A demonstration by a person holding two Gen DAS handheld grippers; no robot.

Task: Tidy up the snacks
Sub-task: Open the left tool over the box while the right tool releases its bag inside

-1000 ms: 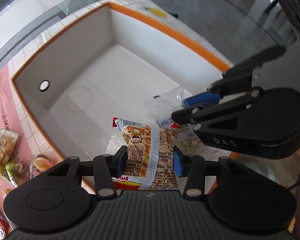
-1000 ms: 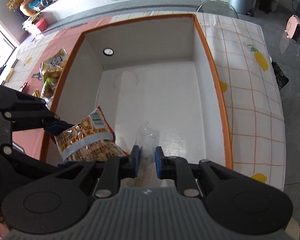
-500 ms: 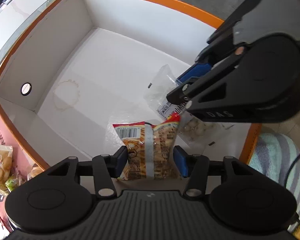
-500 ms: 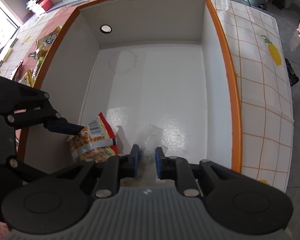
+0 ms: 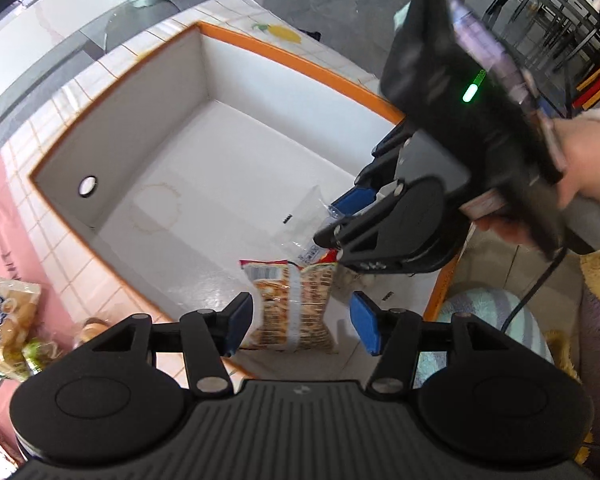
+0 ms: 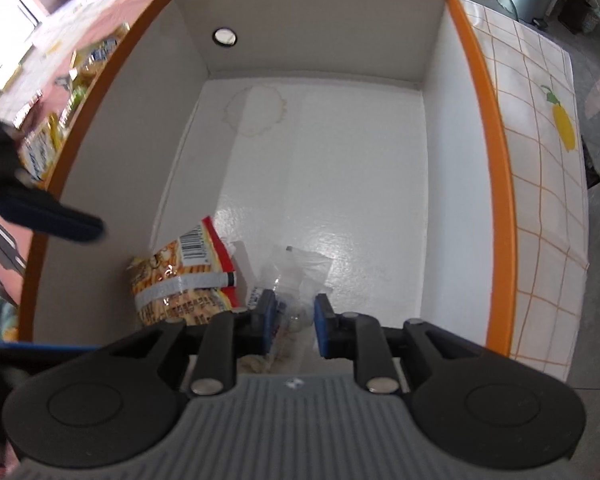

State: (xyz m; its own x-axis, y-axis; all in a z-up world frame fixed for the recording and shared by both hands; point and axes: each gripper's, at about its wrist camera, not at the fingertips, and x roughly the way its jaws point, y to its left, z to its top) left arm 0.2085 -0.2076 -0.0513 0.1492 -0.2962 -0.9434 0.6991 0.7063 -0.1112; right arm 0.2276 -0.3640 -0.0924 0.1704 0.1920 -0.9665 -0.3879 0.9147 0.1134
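A white box with an orange rim stands on the tiled cloth. An orange snack packet lies on the box floor near its front left corner. My left gripper is open above it, its jaws apart on either side and not touching. A clear plastic snack bag lies beside the packet. My right gripper has its jaws slightly apart around the clear bag, low inside the box; it also shows in the left wrist view.
Several more snack packets lie on the pink cloth left of the box. A round stain marks the box floor, and a round hole sits in the far wall. A striped cloth lies beside the box.
My left gripper opened, let go of the orange packet and pulled back upward; the packet now lies on the box floor. My right gripper lowered the clear bag to the floor and its jaws widened.
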